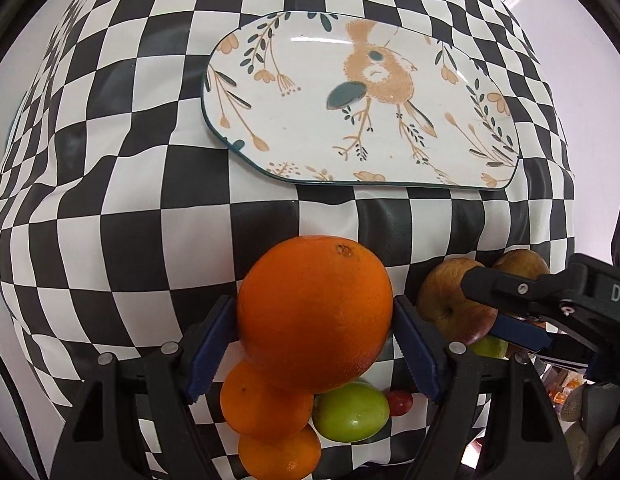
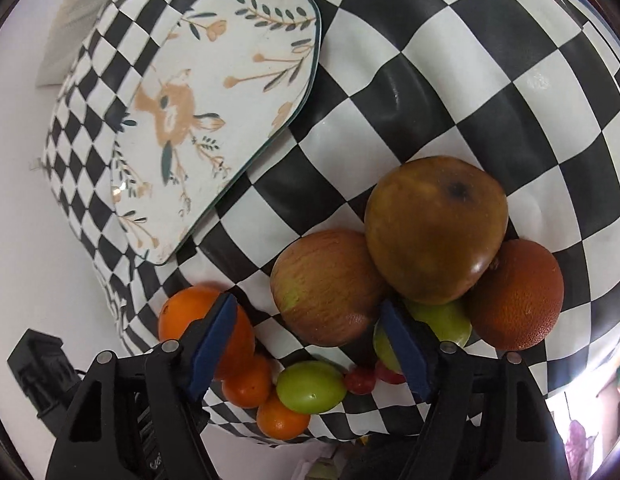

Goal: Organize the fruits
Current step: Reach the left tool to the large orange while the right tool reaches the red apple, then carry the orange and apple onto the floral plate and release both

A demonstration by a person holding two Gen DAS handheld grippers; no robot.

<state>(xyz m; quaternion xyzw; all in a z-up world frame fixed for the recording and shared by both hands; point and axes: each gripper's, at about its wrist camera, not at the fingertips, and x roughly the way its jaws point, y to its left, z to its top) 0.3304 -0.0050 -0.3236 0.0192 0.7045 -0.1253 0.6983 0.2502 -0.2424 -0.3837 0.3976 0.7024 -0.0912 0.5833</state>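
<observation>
We see the left hand-held gripper (image 1: 314,344) pinching a large orange (image 1: 314,312), its two blue pads pressed against the fruit's sides, so the orange sits raised between them above the other fruit. Directly beneath it, on the checkered cloth (image 1: 109,208) that covers the counter, lie two smaller oranges (image 1: 265,400), touching each other, with a green fruit (image 1: 352,412) just beside them and a small red fruit (image 1: 400,402) next to that.

The right hand-held gripper (image 2: 310,344) has its pads spread on either side of a red-streaked apple (image 2: 328,286). The apple's lower part lies between the pads, but we cannot tell whether they press on it, so we do not call it gripped. Touching that apple is a brownish apple (image 2: 434,228), and against this one rests a dark orange (image 2: 518,296). A second green fruit (image 2: 438,322) peeks out under the brownish apple, partly hidden by the right pad.

Further out, a white plate (image 1: 269,128) painted with a bird and sprigs lies flat on the cloth, well apart from the cluster of fruit, with nothing on it.
</observation>
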